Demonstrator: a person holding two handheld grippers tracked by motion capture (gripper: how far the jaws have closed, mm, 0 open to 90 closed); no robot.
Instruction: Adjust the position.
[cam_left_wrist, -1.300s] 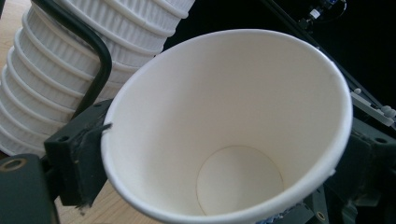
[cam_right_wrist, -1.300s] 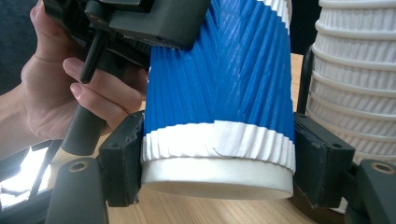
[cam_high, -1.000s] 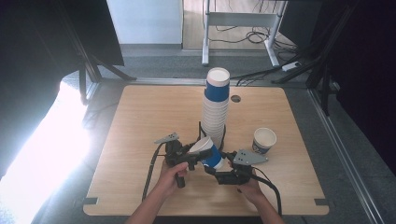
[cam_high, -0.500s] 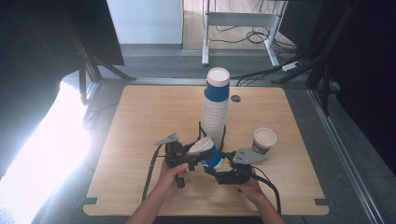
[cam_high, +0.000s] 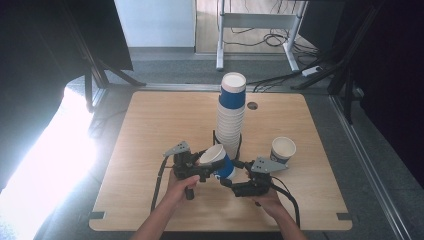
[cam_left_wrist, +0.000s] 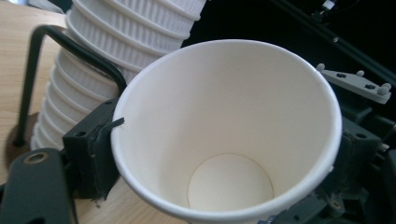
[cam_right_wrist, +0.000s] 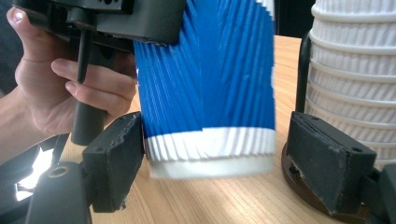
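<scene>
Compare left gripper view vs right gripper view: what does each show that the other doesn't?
Left gripper view alone: the held cup's white inside and round bottom, seen down its open mouth.

Right gripper view alone: that cup's blue ribbed outside with its white base band between two spread pads, not touching the right one, plus the hand on the left gripper.

Both: the white cup stack in its black wire holder, and the wooden table.

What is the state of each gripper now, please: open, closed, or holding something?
Left gripper: closed on the rim of the blue cup, holding it tilted.
Right gripper: open, its jaws on either side of the cup's base without clamping it.
</scene>
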